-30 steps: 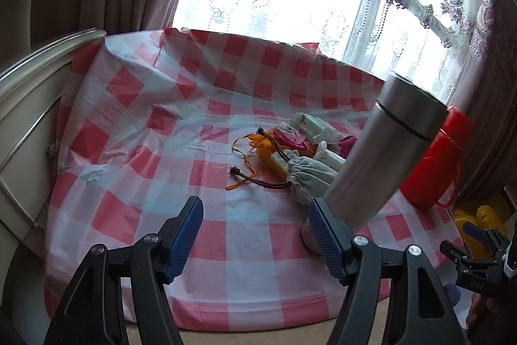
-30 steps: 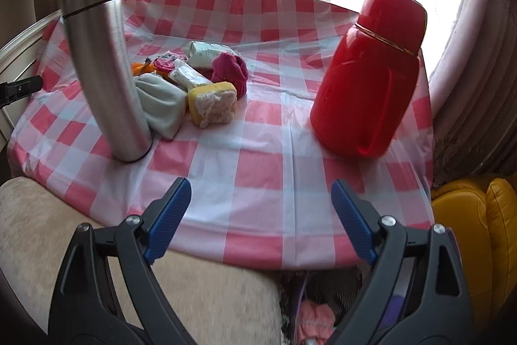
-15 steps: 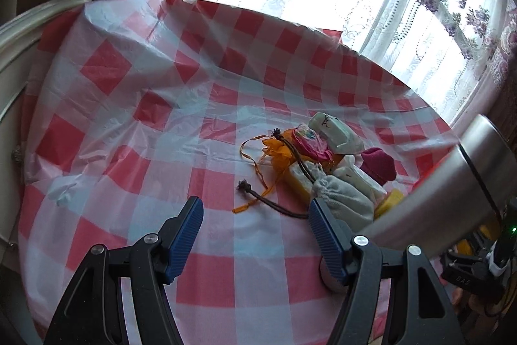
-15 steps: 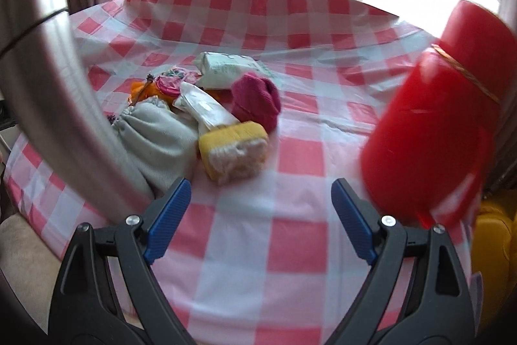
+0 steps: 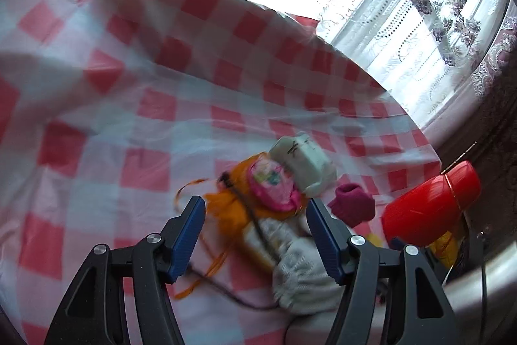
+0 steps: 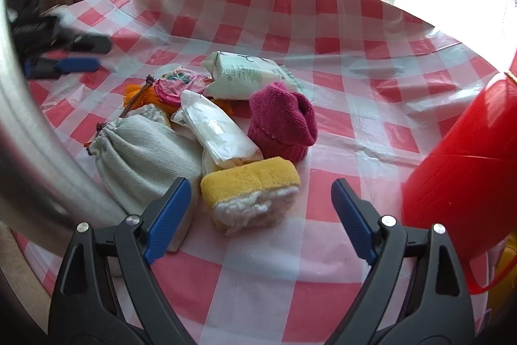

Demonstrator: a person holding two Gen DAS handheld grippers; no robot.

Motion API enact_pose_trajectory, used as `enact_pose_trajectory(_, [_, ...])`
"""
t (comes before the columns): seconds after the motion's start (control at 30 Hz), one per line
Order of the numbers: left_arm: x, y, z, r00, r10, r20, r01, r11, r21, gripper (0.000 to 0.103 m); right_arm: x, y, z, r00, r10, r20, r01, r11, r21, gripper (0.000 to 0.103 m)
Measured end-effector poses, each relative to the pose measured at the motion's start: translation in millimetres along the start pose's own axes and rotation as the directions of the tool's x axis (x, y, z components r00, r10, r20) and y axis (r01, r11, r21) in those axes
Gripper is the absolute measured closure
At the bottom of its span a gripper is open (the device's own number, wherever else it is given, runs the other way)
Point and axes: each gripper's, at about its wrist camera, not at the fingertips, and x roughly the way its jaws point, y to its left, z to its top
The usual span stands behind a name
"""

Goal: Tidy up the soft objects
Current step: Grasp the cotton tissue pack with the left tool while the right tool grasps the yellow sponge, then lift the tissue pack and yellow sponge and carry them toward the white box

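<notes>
Only the right wrist view shows the yellow foam sponge (image 6: 250, 194), low centre, before the wide-apart, empty right gripper (image 6: 258, 206). The left gripper (image 5: 255, 227), jaws closing, frames the orange fabric bundle (image 5: 231, 210) without touching.

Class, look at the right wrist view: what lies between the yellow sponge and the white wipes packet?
In the right wrist view, a crumpled white plastic bag lies between the yellow sponge and the wipes packet.
</notes>
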Motion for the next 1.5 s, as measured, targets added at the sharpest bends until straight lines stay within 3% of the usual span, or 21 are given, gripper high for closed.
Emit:
enact_pose_trajectory(0.07, [17.0,-7.5,13.5,0.998,-0.041,-0.04,0.042,0.999,0.023,0.037,3.5,-0.6,0.3,1.0,0.01,0.0,-0.01,1.0,-0.001,0.013])
enact_pose_trajectory(0.17, [42.6,-23.0,30.4,0.996,-0.039,-0.085,0.046,0.996,0.08,0.037,10.2,1.7,1.2,1.0,0.015,-0.001,-0.015,1.0,-0.023,0.013])
enact_pose_trajectory(0.3, [83.9,-53.2,51.5,0.982,-0.024,-0.187,0.07,0.967,0.245,0.035,16.5,3.8,3.5,1.0,0.027,0.004,-0.027,0.999,-0.044,0.017])
enact_pose_trajectory(0.4, [114.3,-79.4,59.0,0.96,0.021,-0.277,0.092,0.917,0.389,0.02,21.8,2.4,4.6,0.998,0.057,-0.008,-0.057,0.997,-0.045,0.036])
enact_pose_trajectory(0.5, [143.2,-106.5,59.6,0.94,0.099,-0.326,0.102,0.83,0.548,0.018,22.0,2.1,4.3,0.998,0.06,-0.001,-0.06,0.997,-0.053,0.04])
enact_pose_trajectory(0.67, [186.3,-131.6,50.8,0.889,0.22,-0.402,0.131,0.719,0.683,0.012,17.9,1.5,1.0,0.998,0.058,0.009,-0.057,0.997,-0.045,0.046])
enact_pose_trajectory(0.8, [208.2,-134.3,42.4,0.863,0.297,-0.408,0.11,0.679,0.726,0.015,14.9,-0.5,-0.5,0.999,0.043,0.017,-0.043,0.999,-0.019,0.052])
enact_pose_trajectory(0.83, [211.8,-132.4,41.0,0.863,0.308,-0.401,0.096,0.679,0.728,0.025,13.8,-0.7,-0.9,0.999,0.036,0.019,-0.036,0.999,-0.018,0.053])
enact_pose_trajectory(1.0, [210.3,-122.9,39.0,0.871,0.275,-0.406,0.094,0.719,0.688,0.032,7.6,-6.6,-2.7,1.0,-0.006,0.021,0.005,1.0,0.021,0.056])
enact_pose_trajectory(1.2, [180.5,-103.8,51.4,0.926,0.196,-0.322,0.033,0.809,0.587,0.035,-4.0,-13.5,-5.7,0.999,-0.04,0.026,0.039,0.998,0.05,0.058])
enact_pose_trajectory(1.33, [141.9,-91.2,58.0,0.957,0.212,-0.196,-0.077,0.842,0.534,0.035,-12.1,-15.7,-7.2,0.998,-0.063,0.027,0.061,0.995,0.073,0.059])
enact_pose_trajectory(1.5, [82.9,-62.9,57.3,0.961,0.272,-0.056,-0.224,0.877,0.426,0.035,-28.5,-14.8,-8.9,0.995,-0.085,0.042,0.081,0.992,0.093,0.059])
